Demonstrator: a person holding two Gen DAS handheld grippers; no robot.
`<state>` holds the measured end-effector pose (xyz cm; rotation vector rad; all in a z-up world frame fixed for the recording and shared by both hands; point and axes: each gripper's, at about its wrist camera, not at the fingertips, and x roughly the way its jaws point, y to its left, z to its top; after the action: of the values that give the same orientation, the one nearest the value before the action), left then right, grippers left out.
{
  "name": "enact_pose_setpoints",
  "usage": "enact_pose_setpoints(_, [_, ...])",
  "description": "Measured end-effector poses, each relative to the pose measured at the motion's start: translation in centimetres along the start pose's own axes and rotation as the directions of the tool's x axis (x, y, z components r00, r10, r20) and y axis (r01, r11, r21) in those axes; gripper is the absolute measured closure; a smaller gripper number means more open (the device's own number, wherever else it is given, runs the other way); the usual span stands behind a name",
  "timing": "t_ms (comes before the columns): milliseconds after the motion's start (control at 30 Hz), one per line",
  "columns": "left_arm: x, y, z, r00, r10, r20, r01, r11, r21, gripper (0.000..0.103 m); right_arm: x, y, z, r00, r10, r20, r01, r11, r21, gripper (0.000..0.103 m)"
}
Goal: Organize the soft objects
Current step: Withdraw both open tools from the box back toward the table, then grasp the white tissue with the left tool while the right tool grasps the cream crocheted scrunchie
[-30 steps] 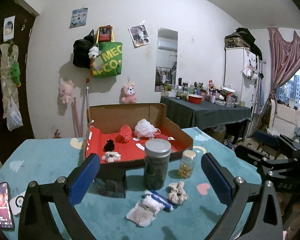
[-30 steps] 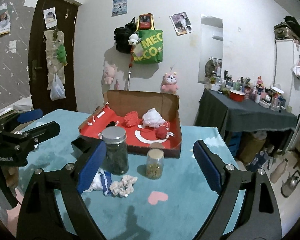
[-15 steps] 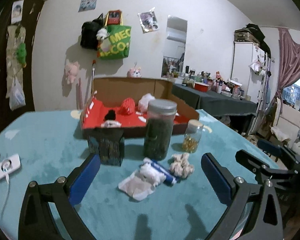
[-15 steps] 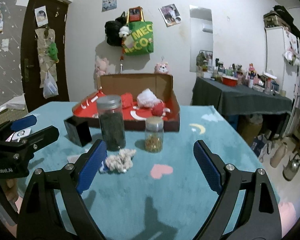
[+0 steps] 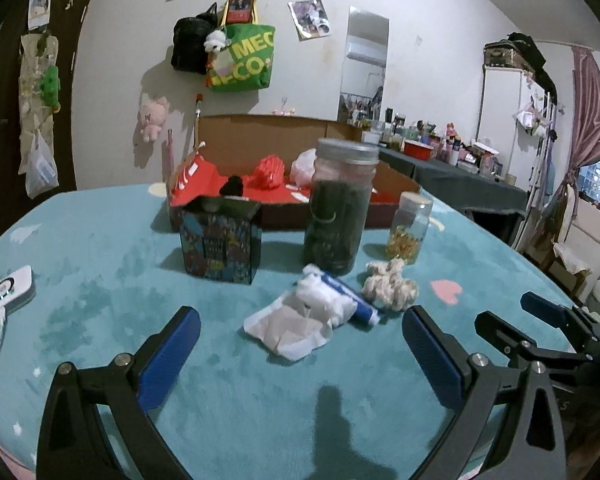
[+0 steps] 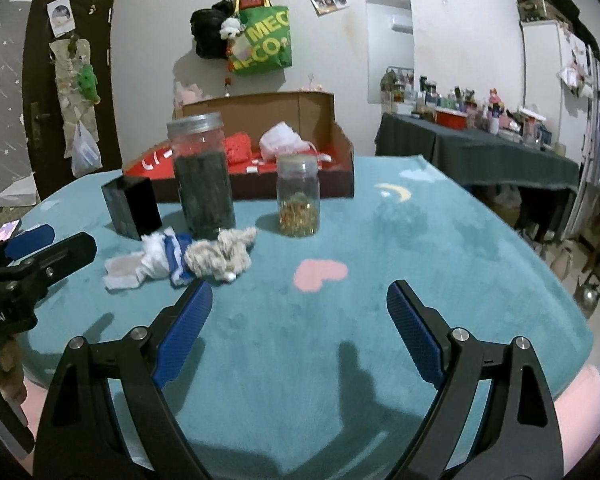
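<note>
Both the left gripper (image 5: 300, 332) and right gripper (image 6: 299, 304), jaws spread and empty, had sunk toward the table (image 5: 100, 280), nearing the white cloth (image 5: 300, 316) and cream scrunchie (image 5: 388, 286) lying before the tall jar (image 5: 340, 208), probably to begin picking.

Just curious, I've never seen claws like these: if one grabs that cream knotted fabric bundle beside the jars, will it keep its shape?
Probably not. The cream fabric bundle looks soft and loosely knotted, so it would likely squash, with ends drooping. It seems light and unlikely to roll.
</note>
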<state>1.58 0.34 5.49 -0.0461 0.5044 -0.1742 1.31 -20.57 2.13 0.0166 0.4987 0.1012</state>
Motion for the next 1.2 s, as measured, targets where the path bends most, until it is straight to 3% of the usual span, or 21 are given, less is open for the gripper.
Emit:
enact_pose_setpoints(867, [1.8,0.8,-1.2,0.996,0.011,-0.092,-0.012,1.000,-0.014,0.000,2.3,-0.7,-1.8,0.997,-0.009,-0.078,0.011,1.000,0.022,0.013])
enact_pose_setpoints(1200, [3.1,2.0,0.7,0.985,-0.035,-0.167,0.032,0.999,-0.019,0.000,3.3,-0.7,-0.4,0.989,0.071,-0.127,-0.067,0.997,0.035,0.013])
